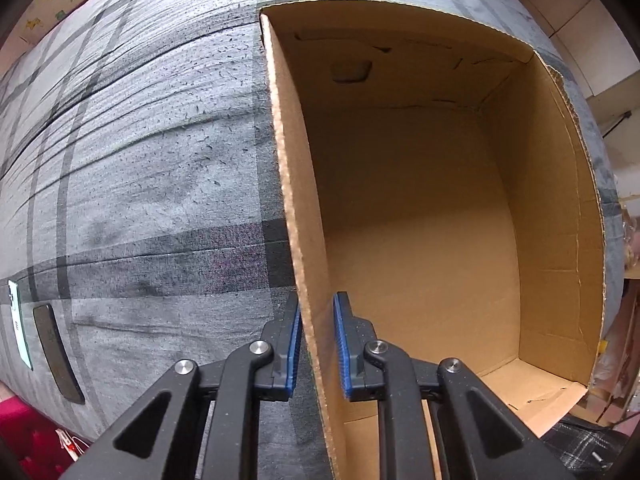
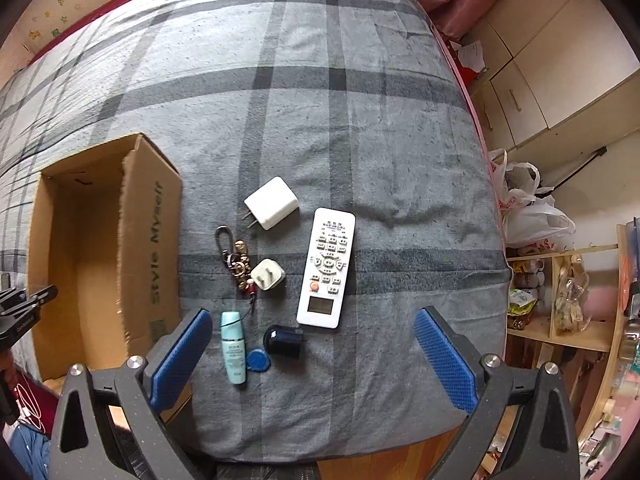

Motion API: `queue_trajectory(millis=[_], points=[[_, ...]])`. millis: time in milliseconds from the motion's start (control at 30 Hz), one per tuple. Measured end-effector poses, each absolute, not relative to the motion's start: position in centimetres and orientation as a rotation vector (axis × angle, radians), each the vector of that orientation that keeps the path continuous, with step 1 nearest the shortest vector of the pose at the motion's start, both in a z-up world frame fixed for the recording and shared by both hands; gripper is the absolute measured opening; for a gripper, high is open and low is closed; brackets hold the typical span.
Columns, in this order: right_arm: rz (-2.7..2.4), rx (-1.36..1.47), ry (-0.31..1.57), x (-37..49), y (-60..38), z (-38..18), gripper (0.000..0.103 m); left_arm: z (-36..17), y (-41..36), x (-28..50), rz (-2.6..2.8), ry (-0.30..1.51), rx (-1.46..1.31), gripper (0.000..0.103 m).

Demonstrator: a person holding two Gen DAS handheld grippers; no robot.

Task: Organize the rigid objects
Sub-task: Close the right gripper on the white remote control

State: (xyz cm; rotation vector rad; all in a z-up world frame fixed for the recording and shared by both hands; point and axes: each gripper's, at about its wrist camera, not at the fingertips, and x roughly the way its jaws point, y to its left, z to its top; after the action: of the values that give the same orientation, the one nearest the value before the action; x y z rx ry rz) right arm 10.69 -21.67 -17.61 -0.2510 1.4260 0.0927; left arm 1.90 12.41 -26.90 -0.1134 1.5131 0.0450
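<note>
Your left gripper [image 1: 316,344] is pinched narrow on the near wall of the cardboard box [image 1: 420,208], w/ thin, floppy card between the pads, so a tug could bend it or drag the box. Right gripper [image 2: 312,360] is spread wide, empty, above the clutter: bottle [image 2: 234,346], black cap [image 2: 284,340], remote [image 2: 327,268] all lie close together beside the box, so you're likely to bump a neighbour.
</note>
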Motion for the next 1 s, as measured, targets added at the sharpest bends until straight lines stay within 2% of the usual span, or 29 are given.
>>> queue_trajectory(millis=[667, 800, 967, 1000], points=[[0.002, -0.164, 1.553, 15.5, -25.3, -30.2, 0.102, -27.2, 12.4, 2.2, 0.079, 1.528, -0.128, 0.017], [-0.017, -0.123, 1.588, 16.2, -25.9, -32.0, 0.097, -27.4, 12.1, 2.3, 0.088, 1.530, -0.111, 0.017], [-0.004, -0.093, 1.634, 16.9, -25.7, -33.7, 0.084, -27.5, 11.8, 2.4, 0.087, 1.531, -0.106, 0.017], [0.003, -0.082, 1.650, 16.9, -25.5, -34.1, 0.077, -27.6, 11.8, 2.4, 0.086, 1.532, -0.106, 0.017]])
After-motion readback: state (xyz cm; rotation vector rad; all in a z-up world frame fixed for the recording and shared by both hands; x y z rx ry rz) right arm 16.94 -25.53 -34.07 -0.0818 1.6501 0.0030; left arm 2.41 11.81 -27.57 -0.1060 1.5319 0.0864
